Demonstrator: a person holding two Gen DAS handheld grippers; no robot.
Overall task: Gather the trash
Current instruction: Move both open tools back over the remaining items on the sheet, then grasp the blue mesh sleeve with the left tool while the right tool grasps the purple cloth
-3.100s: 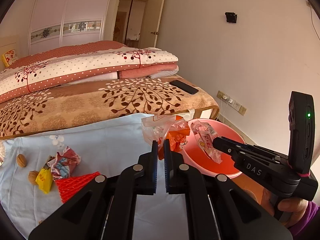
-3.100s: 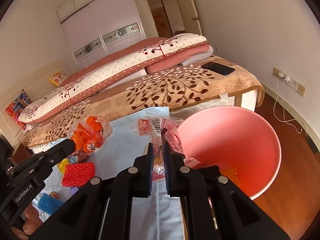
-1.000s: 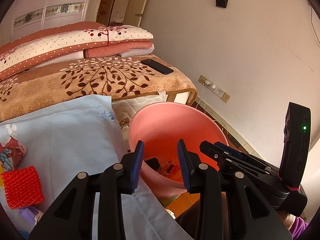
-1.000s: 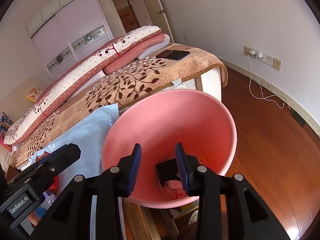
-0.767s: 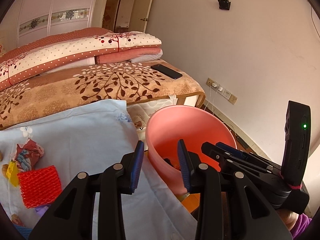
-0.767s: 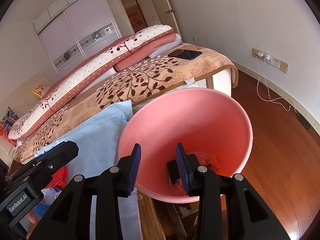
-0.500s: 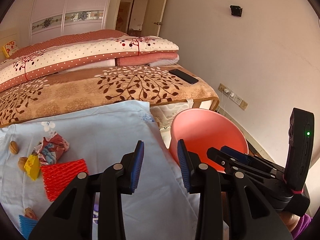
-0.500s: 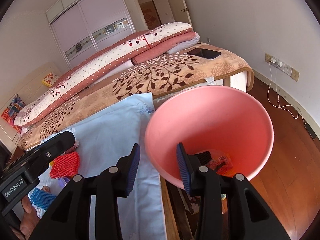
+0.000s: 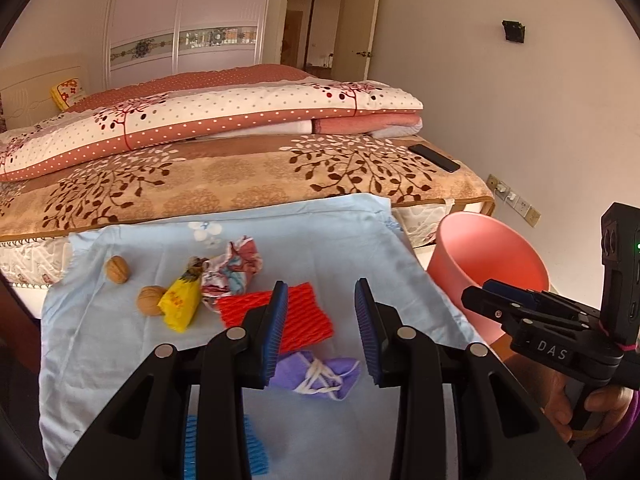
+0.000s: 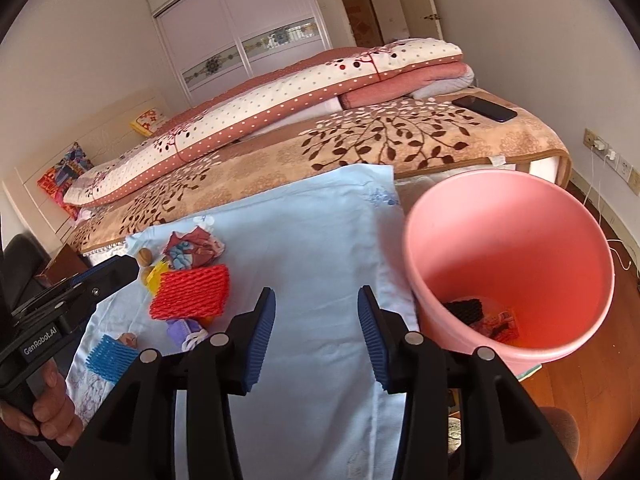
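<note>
Left wrist view: left gripper [image 9: 322, 332] jaws apart, empty, over blue cloth [image 9: 304, 236] on table. Red foam net [image 9: 294, 314] at 11 o'clock of gripper, purple wrapper [image 9: 316, 372] between jaws' line, yellow wrapper [image 9: 180, 306] and walnuts [image 9: 117, 269] at 10 o'clock. Right gripper [image 10: 316, 332] jaws just opening, nothing between. Pink bin [image 10: 516, 240] at 2 o'clock, off table edge.

Risks: pads snagging cloth with thin wrapper; crumpled litter clustered, two pieces lifted, one dropped short of bin; walnuts rolling.

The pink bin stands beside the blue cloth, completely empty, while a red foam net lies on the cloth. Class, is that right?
Not quite: the pink bin already holds trash at its bottom, as the right wrist view shows. It does stand beside the blue cloth, and the red foam net lies on it.
</note>
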